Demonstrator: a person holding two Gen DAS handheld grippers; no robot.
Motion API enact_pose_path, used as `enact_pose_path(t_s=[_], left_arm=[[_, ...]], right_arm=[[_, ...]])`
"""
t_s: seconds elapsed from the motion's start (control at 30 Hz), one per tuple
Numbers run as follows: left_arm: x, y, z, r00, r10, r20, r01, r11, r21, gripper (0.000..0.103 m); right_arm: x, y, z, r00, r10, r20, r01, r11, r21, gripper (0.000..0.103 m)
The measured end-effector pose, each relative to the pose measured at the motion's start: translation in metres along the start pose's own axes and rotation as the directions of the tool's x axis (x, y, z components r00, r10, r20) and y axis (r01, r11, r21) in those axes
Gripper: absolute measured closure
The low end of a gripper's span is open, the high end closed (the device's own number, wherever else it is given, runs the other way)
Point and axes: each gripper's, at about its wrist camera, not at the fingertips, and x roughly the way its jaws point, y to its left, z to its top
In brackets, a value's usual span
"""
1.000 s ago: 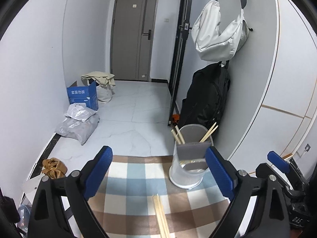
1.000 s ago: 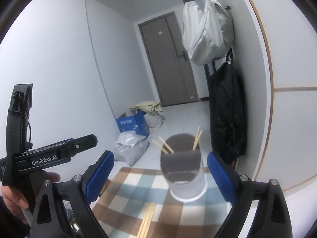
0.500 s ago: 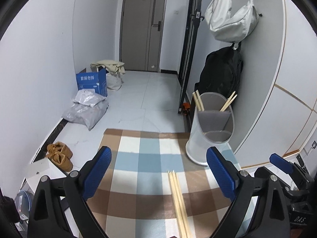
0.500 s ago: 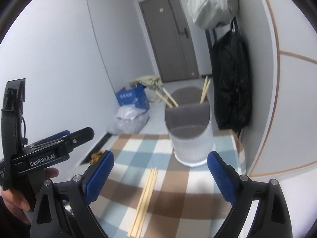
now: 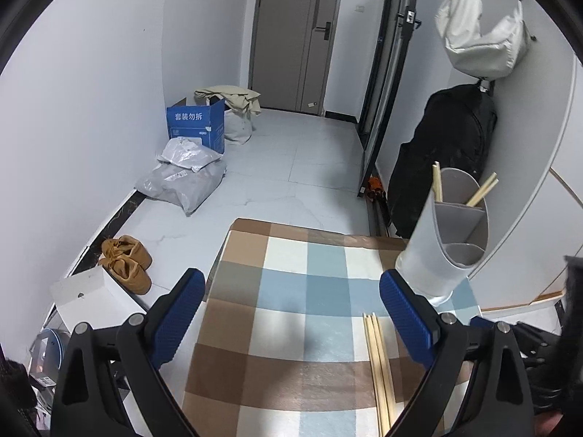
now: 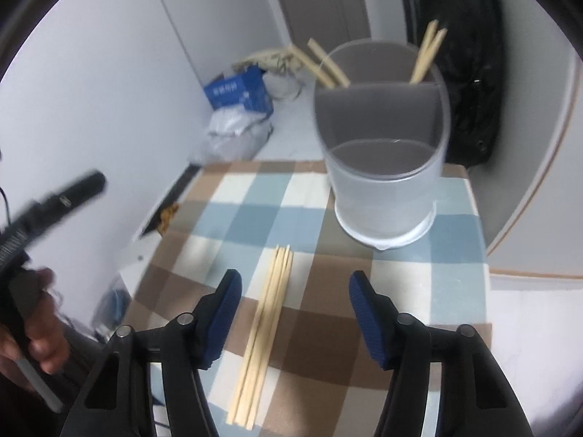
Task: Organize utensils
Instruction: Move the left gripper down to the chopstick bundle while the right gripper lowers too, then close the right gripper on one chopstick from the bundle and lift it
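A bundle of wooden chopsticks (image 6: 264, 331) lies on the checked cloth (image 6: 313, 324); it also shows in the left wrist view (image 5: 380, 367). A grey divided utensil holder (image 6: 384, 153) stands at the cloth's far right with chopsticks in its back compartments; the left wrist view shows it too (image 5: 442, 240). My right gripper (image 6: 295, 287) is open and empty, low over the chopsticks, which lie between its fingers nearer the left one. My left gripper (image 5: 291, 295) is open and empty above the cloth (image 5: 291, 313), left of the chopsticks.
The cloth covers a small table beside a white wall on the right. Beyond it on the floor are a blue box (image 5: 196, 127), grey bags (image 5: 182, 178), brown shoes (image 5: 125, 262) and a black bag (image 5: 444, 160). The left hand and its gripper body (image 6: 43, 215) appear left.
Both grippers have tilted down toward the table. The right gripper has come down over the chopsticks and its fingers have narrowed. The left view has shifted left, with the holder now at its right.
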Motion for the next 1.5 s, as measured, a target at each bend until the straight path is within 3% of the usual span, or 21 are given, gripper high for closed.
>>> enact_pose_path(t_s=[0.33, 0.67, 0.97, 1.5], left_arm=[[0.008, 0.027, 0.002, 0.999, -0.002, -0.034, -0.001, 0.997, -0.077, 0.009], [0.018, 0.050, 0.003, 0.994, -0.016, -0.104, -0.002, 0.984, -0.177, 0.009], [0.018, 0.059, 0.002, 0.993, 0.001, -0.115, -0.022, 0.982, -0.187, 0.009], [0.026, 0.067, -0.005, 0.986, 0.059, -0.154, -0.086, 0.981, -0.172, 0.009]], right_arm=[[0.078, 0.024, 0.005, 0.973, -0.086, -0.214, 0.057, 0.988, -0.142, 0.082], [0.105, 0.032, 0.011, 0.950, -0.180, -0.256, 0.126, 0.968, -0.216, 0.088], [0.115, 0.043, 0.021, 0.926, -0.269, -0.266, 0.197, 0.943, -0.269, 0.089], [0.124, 0.050, 0.021, 0.921, -0.279, -0.272, 0.199, 0.937, -0.288, 0.090]])
